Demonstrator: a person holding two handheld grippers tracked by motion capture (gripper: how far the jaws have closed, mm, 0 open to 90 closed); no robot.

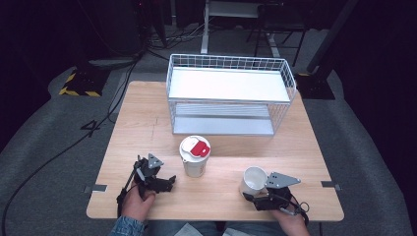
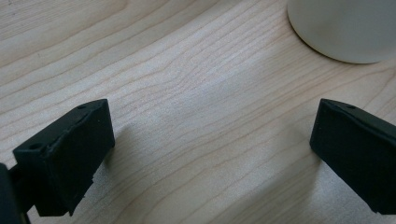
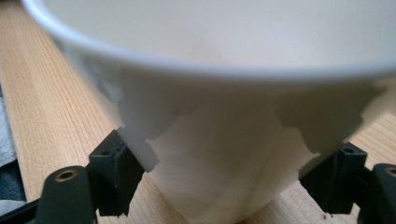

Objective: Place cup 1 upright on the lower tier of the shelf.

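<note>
So there's two grippers, two cups, one wire rack and one table (image 1: 147,118). Far left, the left gripper (image 1: 164,183) sits low on the wood with its jaws spread wide and nothing between them; its own view just has bare grain plus the base of the lidded cup (image 2: 345,28), cut off at the top edge. That lidded cup (image 1: 194,156) stands mid-table, white lid with a red patch whose print I can't read. Behind it is the rack (image 1: 231,93). On the right, the right gripper (image 1: 255,196) has its jaws pressed on both sides of the open white cup (image 1: 253,181), tilted; up close its rim is blurry and cropped.
</note>
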